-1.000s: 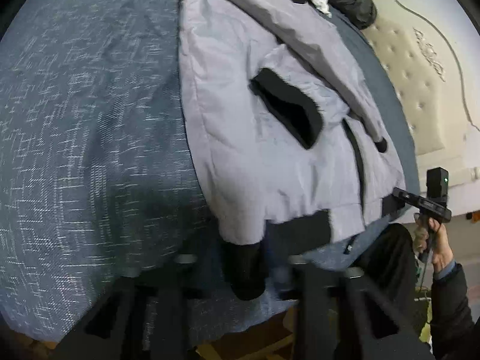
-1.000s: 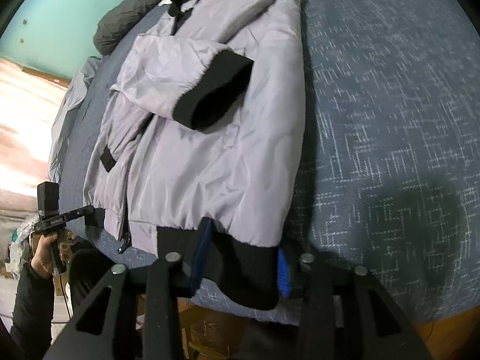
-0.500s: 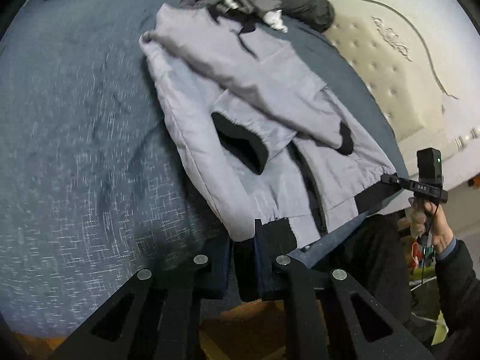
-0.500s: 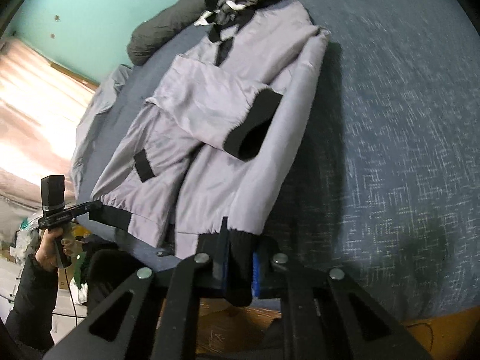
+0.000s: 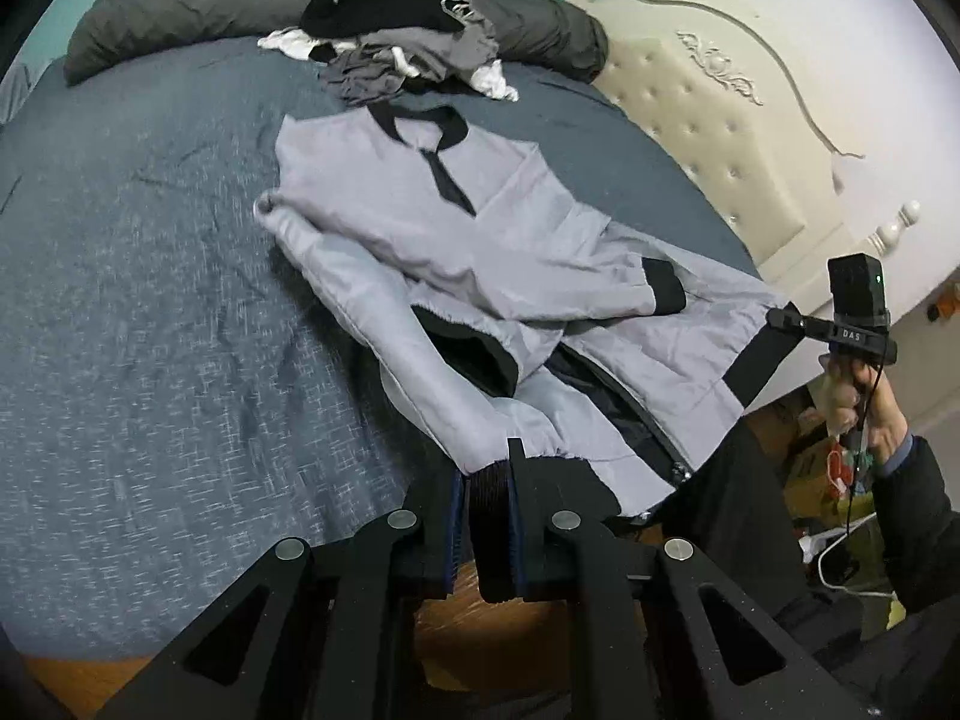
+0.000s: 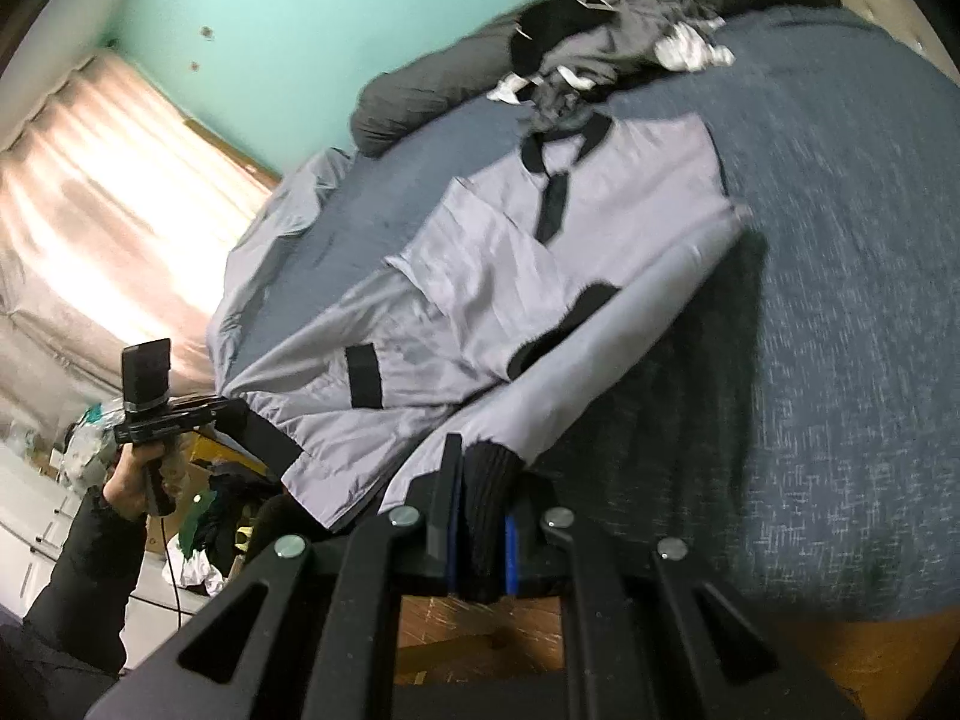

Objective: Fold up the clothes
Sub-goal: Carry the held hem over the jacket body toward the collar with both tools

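Note:
A light grey jacket (image 5: 540, 252) with black collar, cuffs and hem lies front up on the blue-grey bed (image 5: 150, 300), both sleeves folded across its chest. My left gripper (image 5: 489, 516) is shut on one black corner of the hem and holds it above the bed's near edge. My right gripper (image 6: 480, 522) is shut on the opposite hem corner. The jacket (image 6: 480, 276) hangs taut between them, its lower part off the bed. Each view shows the other gripper at the side: the right gripper (image 5: 780, 319), the left gripper (image 6: 231, 411).
A heap of dark, grey and white clothes (image 5: 408, 54) lies just past the collar, in front of a long dark bolster (image 5: 180, 6). A cream padded headboard (image 5: 720, 120) stands at one side and a lit curtain (image 6: 90, 210) at the other. Clutter covers the floor (image 6: 198, 540).
Both grippers closed on the black hem and rose, lifting the jacket's lower edge off the bed. The whole jacket up to the collar has come into view.

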A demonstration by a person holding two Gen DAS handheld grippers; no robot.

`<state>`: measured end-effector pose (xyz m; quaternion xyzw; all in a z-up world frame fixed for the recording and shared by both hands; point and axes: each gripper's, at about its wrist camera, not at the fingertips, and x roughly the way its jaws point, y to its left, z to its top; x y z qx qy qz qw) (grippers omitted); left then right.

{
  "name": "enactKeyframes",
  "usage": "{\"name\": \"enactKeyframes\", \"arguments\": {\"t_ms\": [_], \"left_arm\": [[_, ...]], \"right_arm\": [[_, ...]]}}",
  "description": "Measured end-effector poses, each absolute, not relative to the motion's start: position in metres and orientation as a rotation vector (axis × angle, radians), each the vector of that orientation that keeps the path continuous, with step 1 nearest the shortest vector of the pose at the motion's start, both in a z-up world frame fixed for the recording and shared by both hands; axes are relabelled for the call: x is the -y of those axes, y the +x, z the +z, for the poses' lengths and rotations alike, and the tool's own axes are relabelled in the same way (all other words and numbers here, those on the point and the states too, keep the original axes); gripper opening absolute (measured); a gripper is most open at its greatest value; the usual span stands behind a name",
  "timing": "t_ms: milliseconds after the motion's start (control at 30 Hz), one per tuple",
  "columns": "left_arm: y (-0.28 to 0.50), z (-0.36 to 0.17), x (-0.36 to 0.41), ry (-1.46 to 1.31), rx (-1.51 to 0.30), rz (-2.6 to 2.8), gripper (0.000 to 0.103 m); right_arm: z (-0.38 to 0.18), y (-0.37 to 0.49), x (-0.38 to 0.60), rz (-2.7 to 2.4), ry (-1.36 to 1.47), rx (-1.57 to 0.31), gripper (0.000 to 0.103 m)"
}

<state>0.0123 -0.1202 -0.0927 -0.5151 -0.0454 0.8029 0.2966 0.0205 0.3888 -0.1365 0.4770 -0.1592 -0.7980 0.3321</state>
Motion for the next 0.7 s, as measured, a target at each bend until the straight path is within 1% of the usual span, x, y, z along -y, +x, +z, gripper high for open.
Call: {"name": "enactKeyframes", "arguments": {"t_ms": [267,400,700], "left_arm": [[0.032,-0.078,0.124,-1.324,0.114,2.145,0.013],[0.03,-0.079,0.119,-1.324,0.117,2.135,0.013],[0.009,-0.082,0.119,-1.335,0.152,2.127,0.013]], "right_arm": [[-0.114,0.034,-0.389,-2.067,1.187,0.378,0.01],[-0.111,0.033,-0.389,-2.06,1.185,0.375,0.01],[-0.113,0.003,-0.389,-2.052,1.192,0.389,0.01]]}}
